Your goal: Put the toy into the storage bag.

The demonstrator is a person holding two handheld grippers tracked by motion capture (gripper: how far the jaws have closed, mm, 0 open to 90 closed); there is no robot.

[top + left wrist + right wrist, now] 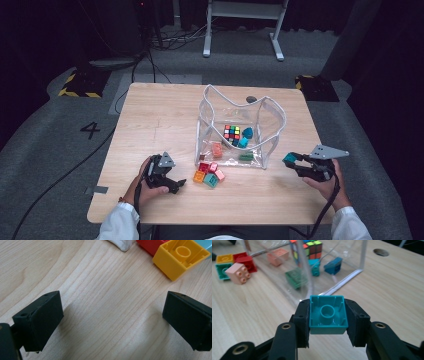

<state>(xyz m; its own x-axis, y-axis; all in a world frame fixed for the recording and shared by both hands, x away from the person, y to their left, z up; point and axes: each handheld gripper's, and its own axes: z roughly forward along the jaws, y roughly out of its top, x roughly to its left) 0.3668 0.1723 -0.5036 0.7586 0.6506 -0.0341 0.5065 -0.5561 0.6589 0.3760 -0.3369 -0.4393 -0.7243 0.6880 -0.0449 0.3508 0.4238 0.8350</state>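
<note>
Wooden table [150, 120] carries the work. At left, the left gripper [167, 184] rests spread and empty beside four loose bricks [209, 174]. The clear bag [272, 125] already holds several bricks and a puzzle cube [231, 132]. At right, the right gripper [327, 321] clamps a teal brick [327, 315], not yet bagged.

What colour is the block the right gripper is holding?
Teal. The block sits clamped in the right gripper, hollow underside facing the camera; the right gripper view shows it best.
</note>
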